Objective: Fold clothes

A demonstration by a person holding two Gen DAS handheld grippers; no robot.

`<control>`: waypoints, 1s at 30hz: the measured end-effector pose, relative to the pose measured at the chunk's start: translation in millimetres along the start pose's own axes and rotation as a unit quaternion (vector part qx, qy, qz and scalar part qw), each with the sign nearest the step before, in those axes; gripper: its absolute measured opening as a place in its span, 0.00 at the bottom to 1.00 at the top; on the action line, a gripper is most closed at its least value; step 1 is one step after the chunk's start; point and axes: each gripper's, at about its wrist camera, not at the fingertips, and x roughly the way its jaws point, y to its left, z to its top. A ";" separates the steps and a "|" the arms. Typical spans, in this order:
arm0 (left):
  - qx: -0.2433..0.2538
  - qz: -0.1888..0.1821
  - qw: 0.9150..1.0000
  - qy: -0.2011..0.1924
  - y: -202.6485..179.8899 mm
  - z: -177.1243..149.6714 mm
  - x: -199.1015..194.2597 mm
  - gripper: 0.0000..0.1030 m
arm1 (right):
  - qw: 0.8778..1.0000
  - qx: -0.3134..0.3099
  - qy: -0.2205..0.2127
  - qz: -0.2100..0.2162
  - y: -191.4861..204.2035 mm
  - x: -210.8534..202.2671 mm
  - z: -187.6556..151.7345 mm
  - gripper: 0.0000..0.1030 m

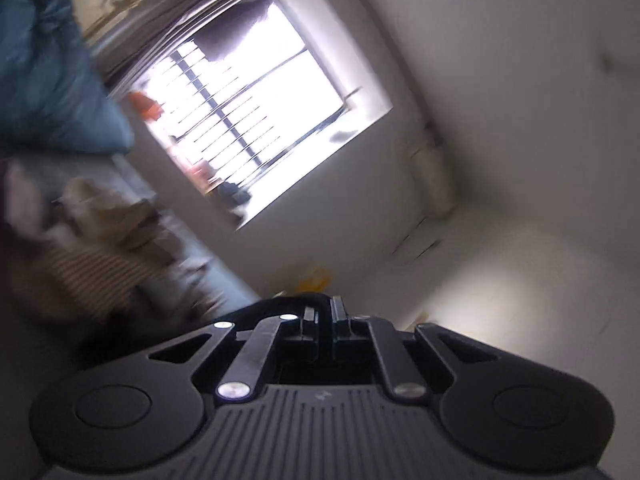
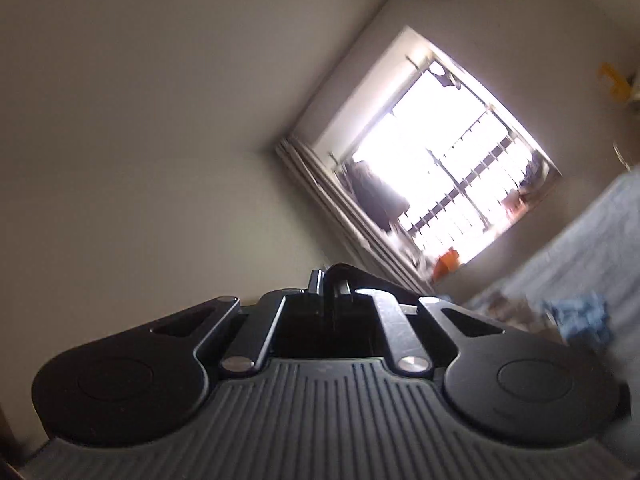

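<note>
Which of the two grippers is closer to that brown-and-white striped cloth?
Probably left: the brown-and-white striped cloth lies blurred, close beside the left gripper; the right gripper has no sight of it.

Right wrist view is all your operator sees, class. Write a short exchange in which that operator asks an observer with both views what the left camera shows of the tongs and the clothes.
Operator: My right tongs are shut, pointing toward a bright window. How do the left tongs stand?
Observer: They are shut too, and no cloth shows between their tips.
Operator: Are there any clothes on that side?
Observer: A large blue fabric, blurred, fills the upper left corner of the left view.
</note>
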 end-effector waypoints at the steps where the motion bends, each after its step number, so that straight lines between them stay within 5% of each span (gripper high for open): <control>1: -0.002 0.007 1.000 0.015 11.4 -18.1 -15.4 0.06 | 1.000 0.004 0.017 -0.008 -5.1 -13.1 -15.9 0.03; 7: -0.030 0.063 0.992 0.105 90.9 -150.2 -82.4 0.06 | 0.987 0.101 0.106 -0.066 -46.1 -76.6 -152.3 0.03; 11: -0.074 0.111 0.977 0.168 154.2 -217.7 -102.4 0.06 | 0.965 0.180 0.135 -0.133 -81.4 -116.9 -225.4 0.03; 14: -0.059 0.155 0.967 0.193 182.2 -246.0 -107.0 0.06 | 0.944 0.219 0.162 -0.187 -107.5 -136.2 -264.7 0.03; 17: -0.064 0.165 0.964 0.199 197.3 -254.0 -109.4 0.06 | 0.929 0.237 0.179 -0.220 -116.7 -149.7 -287.3 0.03; 25: -0.055 0.161 0.961 0.216 200.2 -249.9 -125.3 0.06 | 0.933 0.205 0.182 -0.232 -80.2 -164.1 -275.4 0.03; 30: -0.059 0.181 0.954 0.232 204.1 -252.1 -127.3 0.06 | 0.924 0.195 0.206 -0.255 -86.0 -166.9 -271.5 0.03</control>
